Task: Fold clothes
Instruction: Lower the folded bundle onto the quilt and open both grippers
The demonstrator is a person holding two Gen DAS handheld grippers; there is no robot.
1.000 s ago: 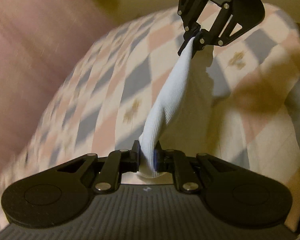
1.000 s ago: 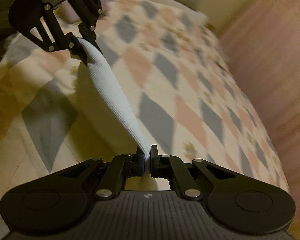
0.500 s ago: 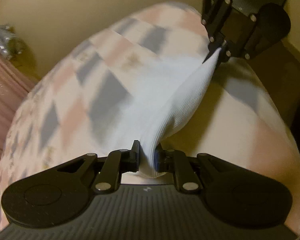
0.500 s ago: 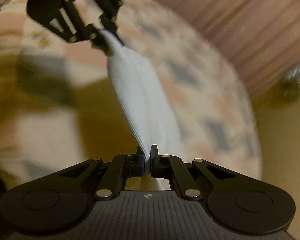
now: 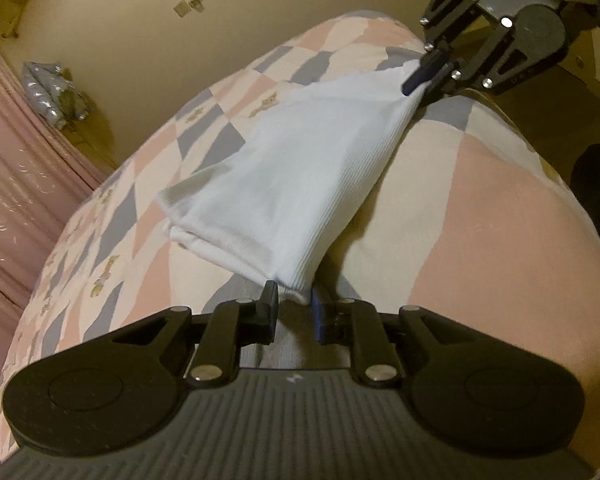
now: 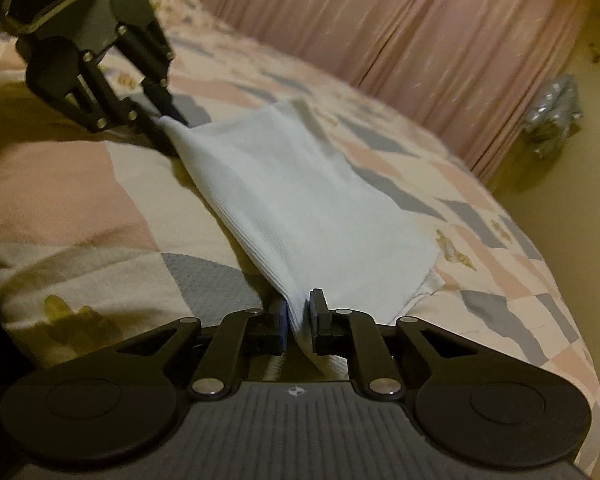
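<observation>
White ribbed garment [image 5: 300, 168] doubled, draped on bed [image 5: 500, 208] near its corner. Left gripper [image 5: 294, 312] fingers apart; right gripper [image 6: 298, 316] fingers pinching cloth. Likely laying down: keep the held edge straight, release low.

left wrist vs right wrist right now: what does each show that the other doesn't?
Left wrist only: the bare wall beyond the bed, and the left gripper up close, its fingers apart around the cloth's corner.

Right wrist only: the right gripper up close, shut on the cloth's other corner, and the bed's near edge by the dark gap at lower left.

Both: the white ribbed cloth folded and lying on the checked bedspread, the pink curtain, the silvery bundle on the floor, and the opposite gripper at the cloth's far corner.
</observation>
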